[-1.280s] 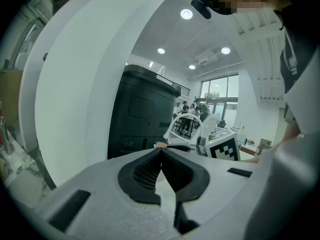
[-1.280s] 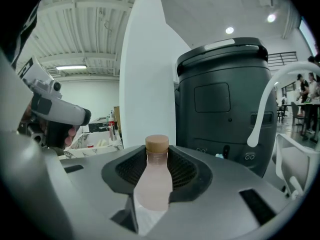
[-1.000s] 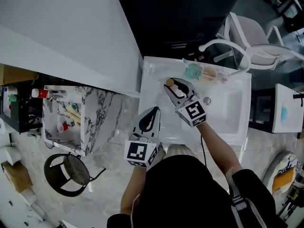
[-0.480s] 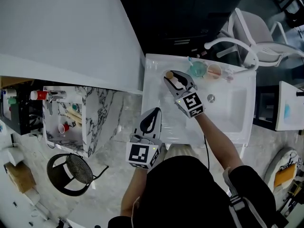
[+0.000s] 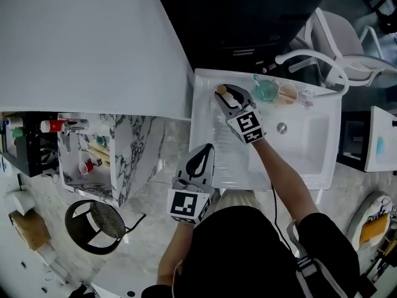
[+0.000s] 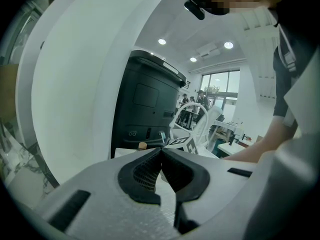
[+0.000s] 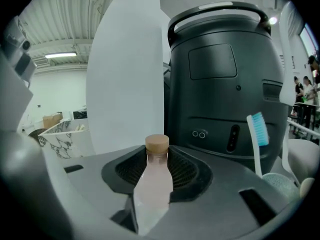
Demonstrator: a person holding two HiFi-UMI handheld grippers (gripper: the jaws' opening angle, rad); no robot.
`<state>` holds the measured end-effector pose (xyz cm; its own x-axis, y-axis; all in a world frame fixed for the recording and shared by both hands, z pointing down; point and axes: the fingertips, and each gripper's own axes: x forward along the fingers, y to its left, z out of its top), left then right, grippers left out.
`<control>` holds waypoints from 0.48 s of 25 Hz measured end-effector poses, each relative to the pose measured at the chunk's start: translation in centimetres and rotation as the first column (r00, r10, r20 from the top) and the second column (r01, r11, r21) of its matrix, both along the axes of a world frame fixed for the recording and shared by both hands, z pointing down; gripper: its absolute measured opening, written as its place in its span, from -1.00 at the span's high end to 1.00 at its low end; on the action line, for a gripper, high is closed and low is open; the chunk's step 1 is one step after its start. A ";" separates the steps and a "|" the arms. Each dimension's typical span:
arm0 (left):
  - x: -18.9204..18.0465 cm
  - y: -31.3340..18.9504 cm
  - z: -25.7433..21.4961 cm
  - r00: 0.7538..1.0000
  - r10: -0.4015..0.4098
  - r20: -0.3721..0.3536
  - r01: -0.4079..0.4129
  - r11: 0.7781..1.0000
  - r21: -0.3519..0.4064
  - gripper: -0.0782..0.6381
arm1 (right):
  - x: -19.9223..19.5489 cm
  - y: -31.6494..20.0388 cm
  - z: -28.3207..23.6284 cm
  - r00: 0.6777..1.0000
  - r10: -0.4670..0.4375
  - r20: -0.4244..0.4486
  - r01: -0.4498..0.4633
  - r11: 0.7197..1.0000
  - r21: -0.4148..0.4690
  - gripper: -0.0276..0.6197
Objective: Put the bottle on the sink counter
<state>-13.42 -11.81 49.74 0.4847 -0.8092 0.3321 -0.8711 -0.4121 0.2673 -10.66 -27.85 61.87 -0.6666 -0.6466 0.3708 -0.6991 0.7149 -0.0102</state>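
In the right gripper view a pale pink bottle (image 7: 156, 181) with a tan cap stands upright between the dark pads, and my right gripper (image 7: 157, 156) is shut on it. From the head view, that right gripper (image 5: 224, 94) holds the bottle (image 5: 221, 90) over the back left part of the white sink counter (image 5: 208, 135). Whether the bottle's base touches the counter is hidden. My left gripper (image 5: 206, 149) hovers at the counter's near left edge. Its jaws are shut with nothing between them in the left gripper view (image 6: 161, 151).
A teal cup (image 5: 267, 90) holding a blue-bristled toothbrush (image 7: 257, 129) and a pinkish cup (image 5: 288, 94) stand at the counter's back edge. The basin (image 5: 304, 151) lies to the right. A dark appliance (image 7: 220, 84) rises behind. A marble cabinet (image 5: 121, 160) and a black stool (image 5: 93, 219) are left.
My right gripper has carried the bottle farther toward the counter's back edge and lower. The left gripper has hardly shifted.
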 end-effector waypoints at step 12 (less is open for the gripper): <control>-1.1 -0.5 0.8 1.000 -0.017 0.007 0.017 1.000 -0.019 0.73 | -0.4 -1.9 3.2 0.998 0.025 -0.050 -0.026 0.999 -0.026 0.51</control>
<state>-14.53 -12.29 50.55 0.4684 -0.8109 0.3508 -0.8799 -0.3919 0.2687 -11.02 -29.79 65.11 -0.6302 -0.6527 0.4205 -0.7172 0.6969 0.0067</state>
